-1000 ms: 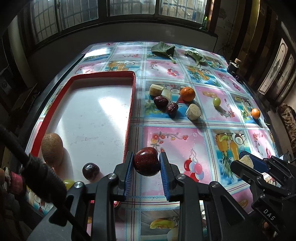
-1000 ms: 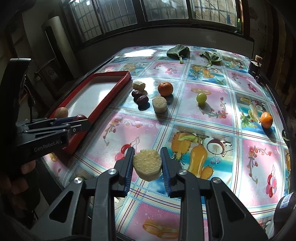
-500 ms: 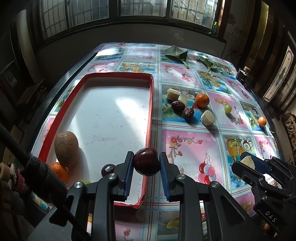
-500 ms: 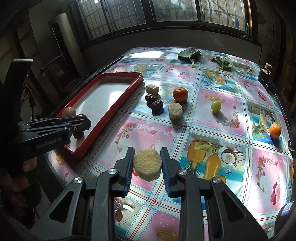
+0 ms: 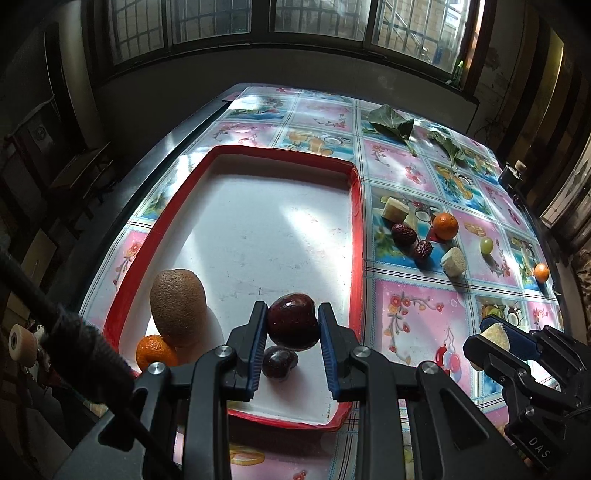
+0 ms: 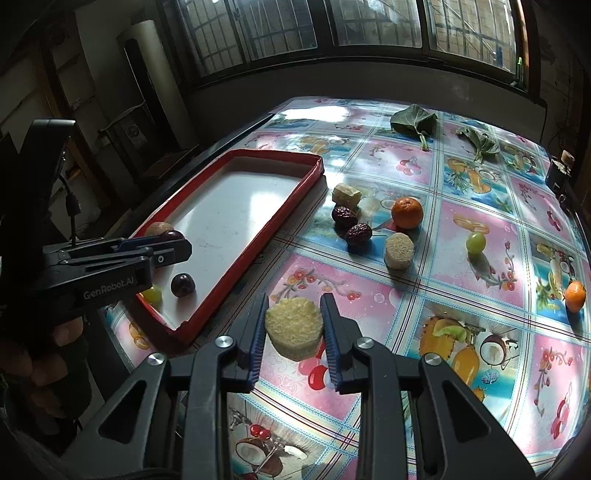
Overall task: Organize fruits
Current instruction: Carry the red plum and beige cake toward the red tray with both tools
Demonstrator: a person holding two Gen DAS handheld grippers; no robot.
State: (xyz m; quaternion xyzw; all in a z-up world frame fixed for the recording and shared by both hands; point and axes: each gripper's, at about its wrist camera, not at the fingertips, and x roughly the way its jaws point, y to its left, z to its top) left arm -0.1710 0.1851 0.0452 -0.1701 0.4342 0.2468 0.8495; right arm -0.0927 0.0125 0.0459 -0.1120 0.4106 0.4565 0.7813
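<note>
Left gripper, jaws shut on dark plum, hangs over red tray near-edge; right gripper grips pale chunk over bench, tray to its left.

**The room around your table**

Ahead of your grippers you see a row of windows with metal grilles, and daylight comes in through them. Under the windows runs a plain grey wall with a dark sill. The light falls on the table, which has a glossy cloth printed with fruit and flower squares, and it makes bright reflections on the far part. To the left of the left gripper the room is dark, with a pale pipe or column standing by the wall. To the right you see dark wooden panels.
</note>
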